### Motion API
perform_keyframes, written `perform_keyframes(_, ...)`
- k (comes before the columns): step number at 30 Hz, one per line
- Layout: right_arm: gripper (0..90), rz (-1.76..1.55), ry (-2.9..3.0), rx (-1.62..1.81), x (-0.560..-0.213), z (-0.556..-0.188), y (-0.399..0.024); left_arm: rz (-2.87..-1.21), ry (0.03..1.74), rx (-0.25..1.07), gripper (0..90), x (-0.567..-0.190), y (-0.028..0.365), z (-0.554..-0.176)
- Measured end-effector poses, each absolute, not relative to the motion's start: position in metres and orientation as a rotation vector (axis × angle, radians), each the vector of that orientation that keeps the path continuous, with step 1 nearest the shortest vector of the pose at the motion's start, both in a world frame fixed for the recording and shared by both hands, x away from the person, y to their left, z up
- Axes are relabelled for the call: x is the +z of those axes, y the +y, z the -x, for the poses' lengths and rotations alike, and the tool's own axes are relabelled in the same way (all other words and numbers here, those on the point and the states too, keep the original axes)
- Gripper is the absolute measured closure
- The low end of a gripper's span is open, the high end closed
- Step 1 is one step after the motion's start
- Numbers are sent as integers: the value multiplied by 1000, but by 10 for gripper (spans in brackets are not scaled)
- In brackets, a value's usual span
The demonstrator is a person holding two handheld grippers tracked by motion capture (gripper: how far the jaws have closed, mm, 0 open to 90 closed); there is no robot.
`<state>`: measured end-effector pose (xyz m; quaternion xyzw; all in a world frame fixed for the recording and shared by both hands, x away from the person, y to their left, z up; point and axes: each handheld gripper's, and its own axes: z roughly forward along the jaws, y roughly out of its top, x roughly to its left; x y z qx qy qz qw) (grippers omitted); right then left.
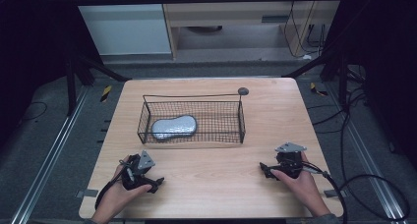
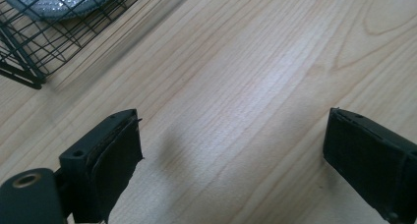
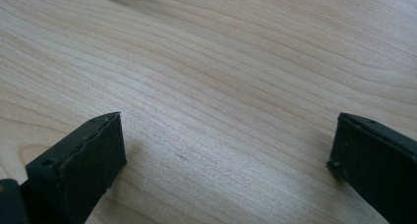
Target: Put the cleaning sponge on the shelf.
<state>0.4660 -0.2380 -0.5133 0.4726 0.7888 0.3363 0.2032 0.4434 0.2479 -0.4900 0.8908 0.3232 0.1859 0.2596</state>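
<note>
A black wire basket [image 1: 219,118] stands on the middle of the wooden table [image 1: 211,180]. Inside it, toward its left end, lies a silvery grey peanut-shaped object [image 1: 173,127]. My left gripper [image 1: 156,182] rests low on the table at the front left, in a hand, with its jaws pointing right. In the left gripper view, my left gripper [image 2: 235,118] is open over bare wood; the basket's corner [image 2: 19,62] and the silvery object [image 2: 54,0] sit at the top left. My right gripper [image 1: 264,171] lies at the front right, pointing left. My right gripper [image 3: 230,120] is open with nothing between its jaws.
A small dark round disc [image 1: 242,91] lies on the table just behind the basket's back right corner. Bare wood stretches between the two grippers and in front of the basket. Cables trail off the table's right side onto the floor.
</note>
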Motion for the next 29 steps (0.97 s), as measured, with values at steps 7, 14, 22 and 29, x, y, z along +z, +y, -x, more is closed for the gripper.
perform_keyframes(7, 4, -1318, 2201, 939, -513, -466, -238, -2387, 864, 505, 53, -493, 252, -448)
perform_keyframes(14, 4, -1321, 2201, 939, -513, -466, -238, -2359, 878, 468, 22, -496, 257, -453)
perform_keyframes(22, 4, -1320, 2201, 940, -513, -466, -238, -2256, 879, 381, 0, -507, 271, -460)
perform_keyframes(29, 4, -1319, 2201, 939, -513, -466, -238, -2226, 871, 389, 0, -509, 275, -464)
